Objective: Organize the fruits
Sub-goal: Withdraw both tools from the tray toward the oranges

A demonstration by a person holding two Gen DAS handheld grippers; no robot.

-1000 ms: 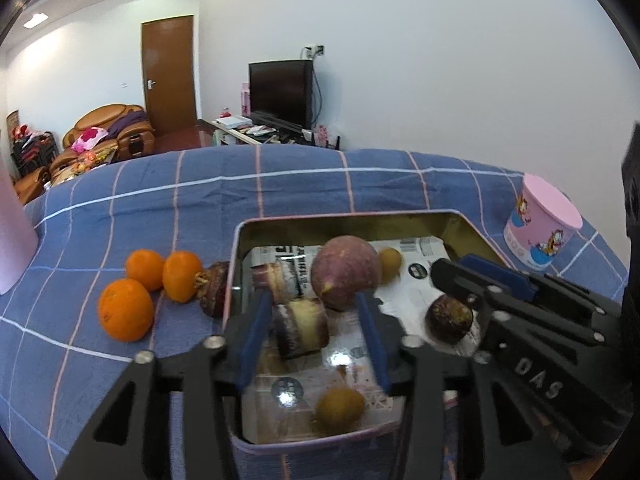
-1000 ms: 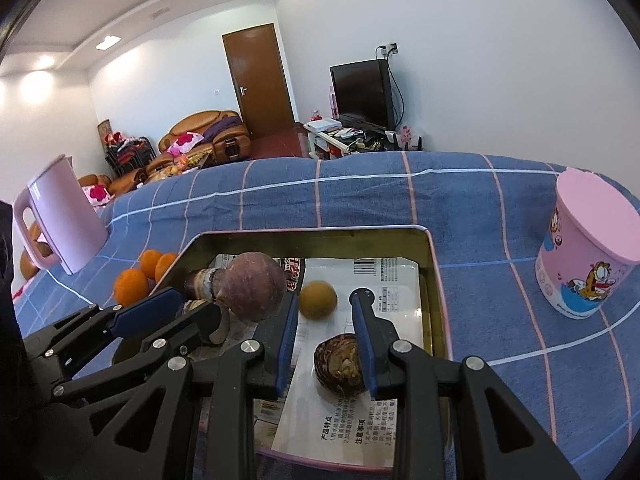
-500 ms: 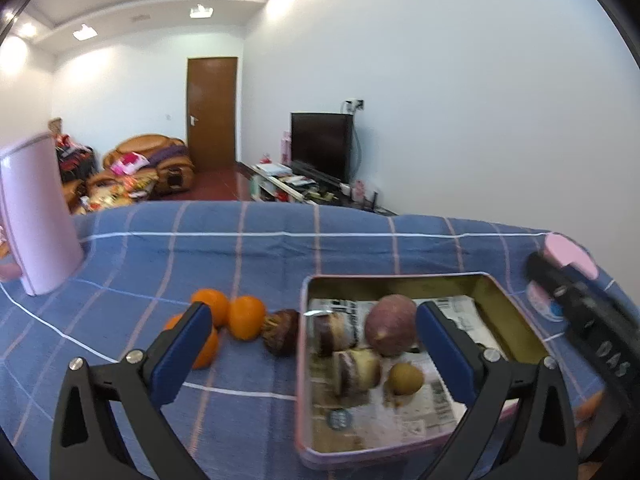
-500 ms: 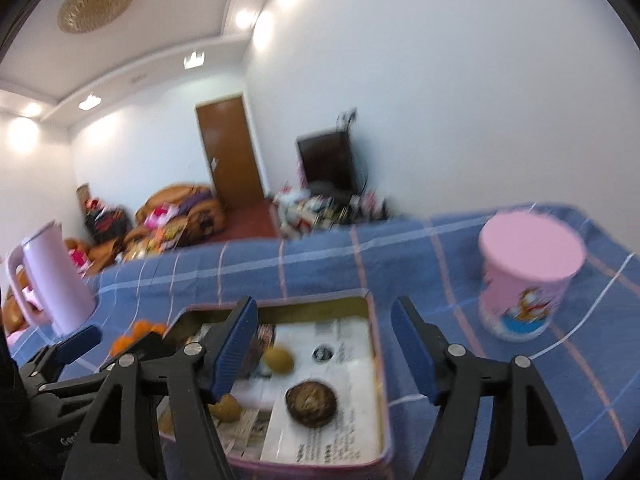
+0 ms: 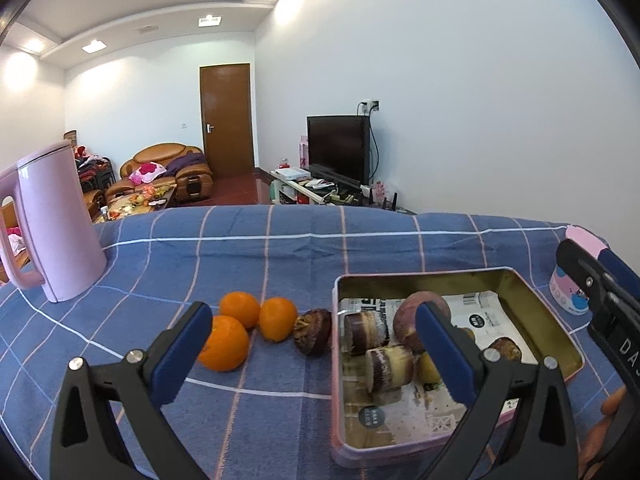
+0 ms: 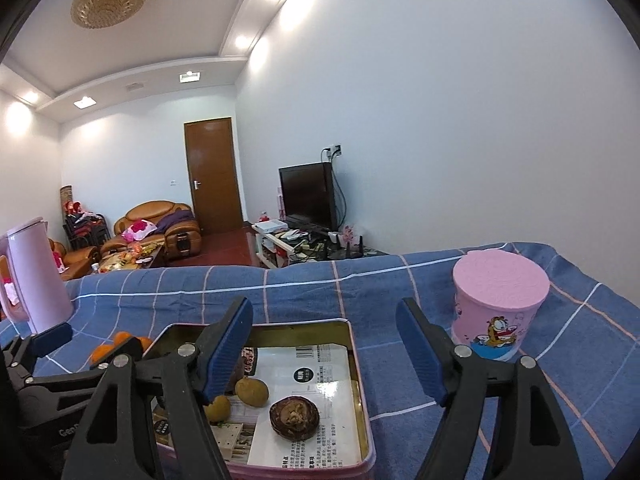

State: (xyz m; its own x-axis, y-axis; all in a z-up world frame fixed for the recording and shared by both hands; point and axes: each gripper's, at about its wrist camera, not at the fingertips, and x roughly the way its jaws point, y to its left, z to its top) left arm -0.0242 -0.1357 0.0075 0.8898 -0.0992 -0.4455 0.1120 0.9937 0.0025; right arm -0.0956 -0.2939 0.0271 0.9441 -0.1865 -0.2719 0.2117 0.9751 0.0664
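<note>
now between picks, our left gripper point(image 5: 316, 356) and right gripper point(image 6: 324, 354) have just been opening and hold nothing; next we fetch the oranges point(image 5: 240, 328) lying beside the tin tray point(image 5: 536, 292).

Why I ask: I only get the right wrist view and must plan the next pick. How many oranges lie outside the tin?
Observer: Three oranges, grouped on the blue cloth left of the tin.
Operator: Anything else out there?
Observer: One dark brown fruit, between the oranges and the tin's left wall.
Operator: What fills the tin's left side?
Observer: Two cut purple-skinned pieces and a large round purple fruit behind them.
</note>
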